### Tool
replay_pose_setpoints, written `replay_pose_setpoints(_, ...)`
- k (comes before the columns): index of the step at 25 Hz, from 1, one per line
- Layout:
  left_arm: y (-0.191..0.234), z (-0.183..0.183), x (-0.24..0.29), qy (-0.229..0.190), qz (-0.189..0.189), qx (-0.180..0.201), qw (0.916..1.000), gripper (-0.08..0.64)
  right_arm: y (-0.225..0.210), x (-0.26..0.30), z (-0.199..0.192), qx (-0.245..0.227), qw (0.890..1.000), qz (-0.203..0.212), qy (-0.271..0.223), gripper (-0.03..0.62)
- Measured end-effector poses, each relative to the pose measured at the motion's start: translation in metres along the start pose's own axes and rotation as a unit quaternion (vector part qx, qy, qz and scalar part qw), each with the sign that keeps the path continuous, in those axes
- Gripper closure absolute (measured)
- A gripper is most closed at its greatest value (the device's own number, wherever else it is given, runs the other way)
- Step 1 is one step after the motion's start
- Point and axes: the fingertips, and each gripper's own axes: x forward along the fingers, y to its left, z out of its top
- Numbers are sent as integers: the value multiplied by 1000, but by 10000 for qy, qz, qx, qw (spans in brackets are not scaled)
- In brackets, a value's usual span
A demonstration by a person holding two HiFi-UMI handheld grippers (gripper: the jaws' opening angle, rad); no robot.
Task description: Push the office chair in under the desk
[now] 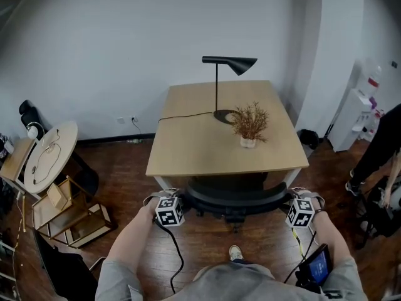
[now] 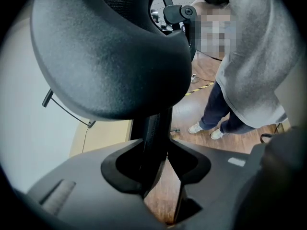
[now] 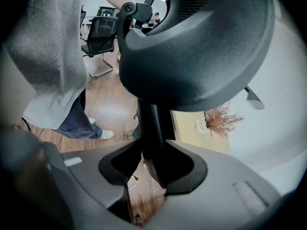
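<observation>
The office chair [image 1: 233,196] stands at the near edge of the desk [image 1: 219,149], seat beneath the desk and backrest outside it, the left gripper [image 2: 160,164] with fingers clamped on one armrest post [image 2: 152,128], the right gripper [image 3: 149,169] likewise on the other armrest post [image 3: 151,123].

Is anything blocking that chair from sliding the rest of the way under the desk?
Nothing visible does. The office chair is already partly under the desk; the lamp and plant sit on top, out of its path. The space beneath is hidden by the tabletop.
</observation>
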Motion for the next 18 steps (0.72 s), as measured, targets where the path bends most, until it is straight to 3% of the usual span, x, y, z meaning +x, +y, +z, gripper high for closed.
replay_pose_setpoints(18, 53, -4, 23, 92, -2, -99, 9999, 407, -57, 29, -7, -102, 9999, 27, -73, 431)
